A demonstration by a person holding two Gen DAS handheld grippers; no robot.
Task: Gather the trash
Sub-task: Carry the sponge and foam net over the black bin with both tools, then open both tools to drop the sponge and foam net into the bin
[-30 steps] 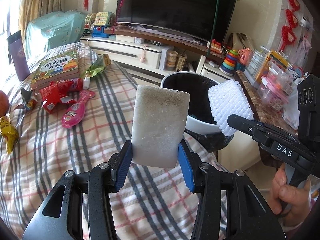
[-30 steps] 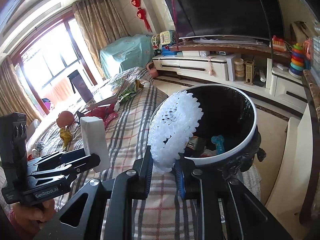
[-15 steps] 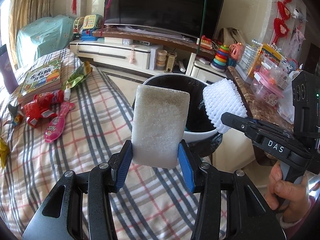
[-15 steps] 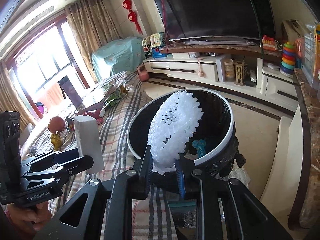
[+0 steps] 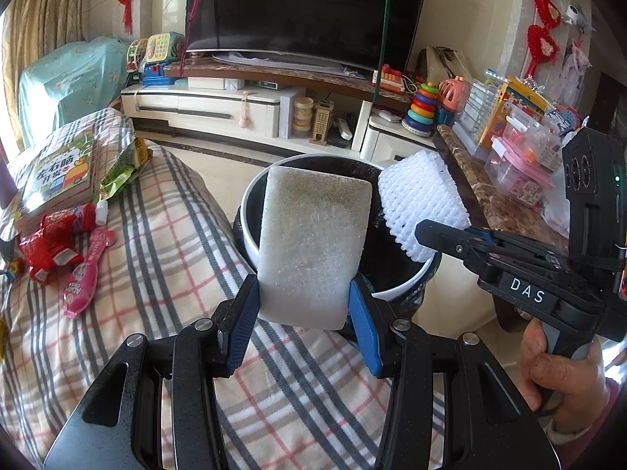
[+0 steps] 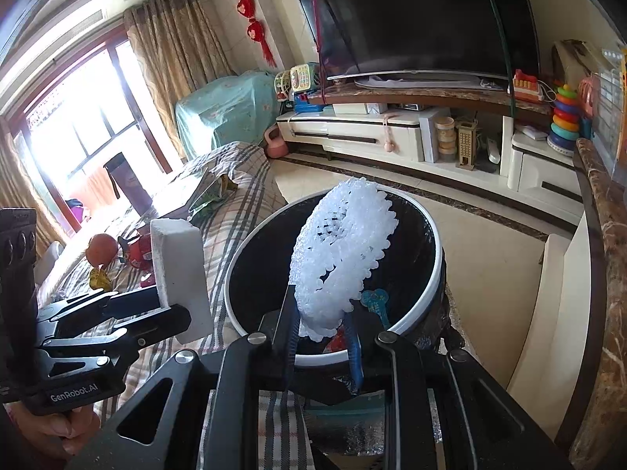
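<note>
I have the left tool (image 5: pixel 303 315) clamped low on a light, squashy foam block (image 5: pixel 313 243) and the right tool (image 6: pixel 321 331) pinching a soft foam net (image 6: pixel 341 262), both poised at the bin (image 6: pixel 427 305).

You had two grippers in view, the left gripper (image 5: pixel 303 313) and the right gripper (image 6: pixel 321 337), each carrying one piece of trash: one white foam block (image 5: pixel 313 246) and one white foam net (image 6: pixel 341 258). One trash bin (image 6: pixel 435 282) stood past them. On the plaid cloth (image 5: pixel 164 258) you had one picture book (image 5: pixel 58 172), one green snack wrapper (image 5: pixel 121 172), one red wrapper (image 5: pixel 51 235) and one pink packet (image 5: pixel 84 278). One round orange fruit (image 6: pixel 102 248) lay further off. One television (image 5: pixel 305 8) stood behind.
</note>
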